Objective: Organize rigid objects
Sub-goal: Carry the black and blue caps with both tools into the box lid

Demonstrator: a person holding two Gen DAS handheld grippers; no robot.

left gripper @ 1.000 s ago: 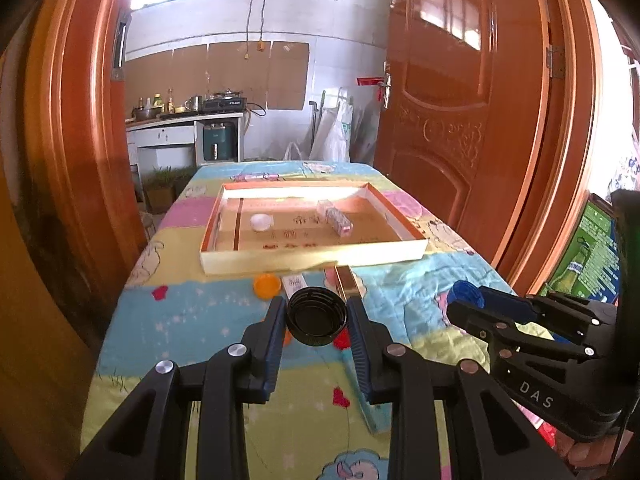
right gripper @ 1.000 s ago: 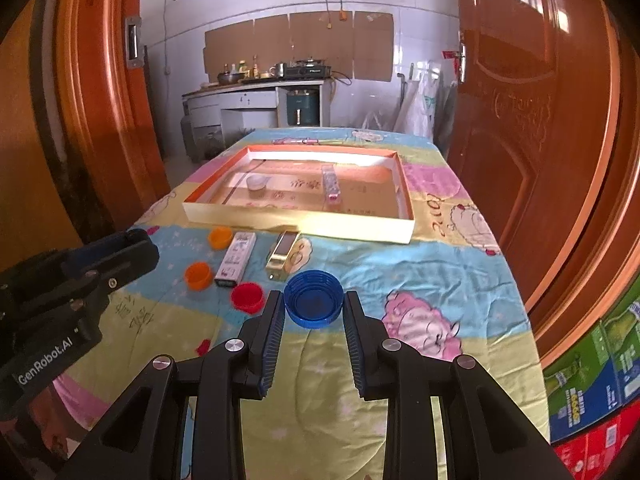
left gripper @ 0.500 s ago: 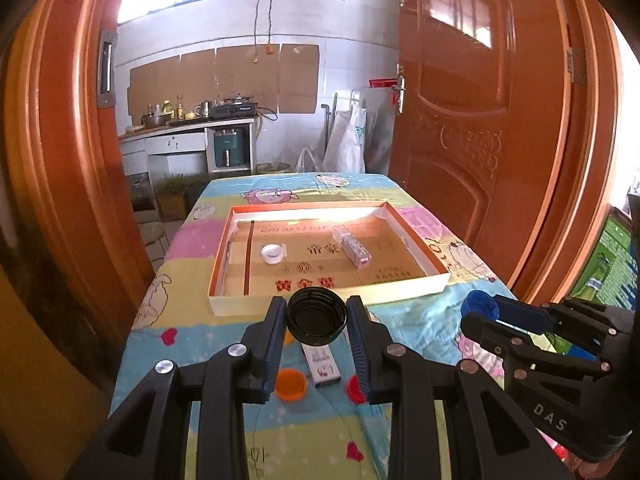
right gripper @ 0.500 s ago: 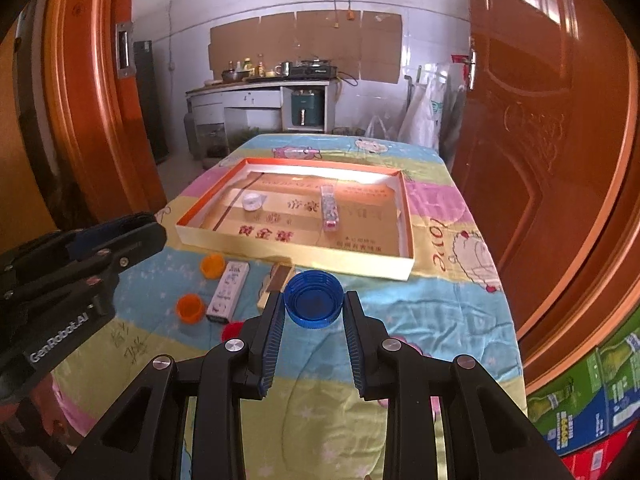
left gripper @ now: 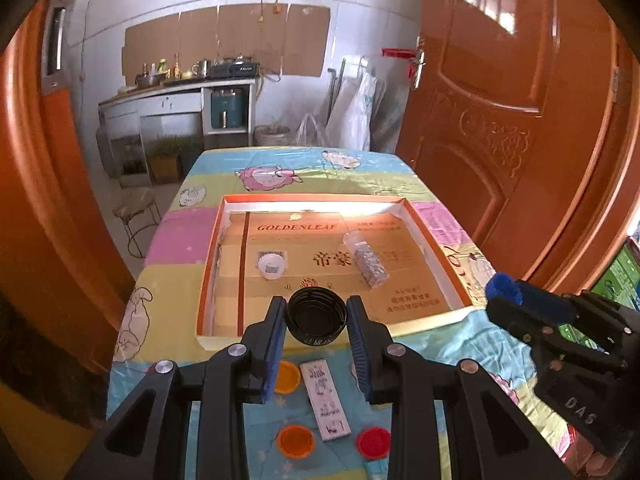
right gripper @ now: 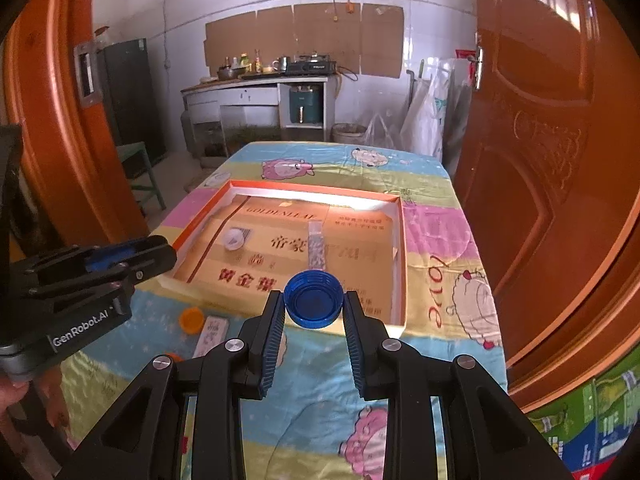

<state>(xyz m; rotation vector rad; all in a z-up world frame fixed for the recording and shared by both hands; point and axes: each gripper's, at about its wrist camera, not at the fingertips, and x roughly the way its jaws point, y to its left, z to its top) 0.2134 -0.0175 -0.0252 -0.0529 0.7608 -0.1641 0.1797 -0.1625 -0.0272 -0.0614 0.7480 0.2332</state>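
Observation:
My left gripper point(left gripper: 317, 322) is shut on a black bottle cap point(left gripper: 316, 318), held above the near wall of the shallow cardboard tray point(left gripper: 208, 276). My right gripper point(right gripper: 314, 306) is shut on a blue bottle cap point(right gripper: 314, 300), also over the tray's point(right gripper: 400, 248) near edge. Inside the tray lie a white cap point(left gripper: 271, 266) and a clear patterned packet point(left gripper: 366, 258). On the cloth before the tray rest two orange caps point(left gripper: 295, 440), a red cap point(left gripper: 373, 442) and a small white box point(left gripper: 325, 398).
The table wears a colourful cartoon cloth point(right gripper: 448, 264). An orange wooden door point(left gripper: 512, 112) stands at the right and a door frame point(left gripper: 28, 200) at the left. A stool point(left gripper: 134, 208) sits beside the table's far left. Green cartons point(right gripper: 588, 416) are stacked at lower right.
Both grippers have moved forward and upward toward the tray, each carrying its cap. The loose caps and white box now lie beneath the left gripper's fingers.

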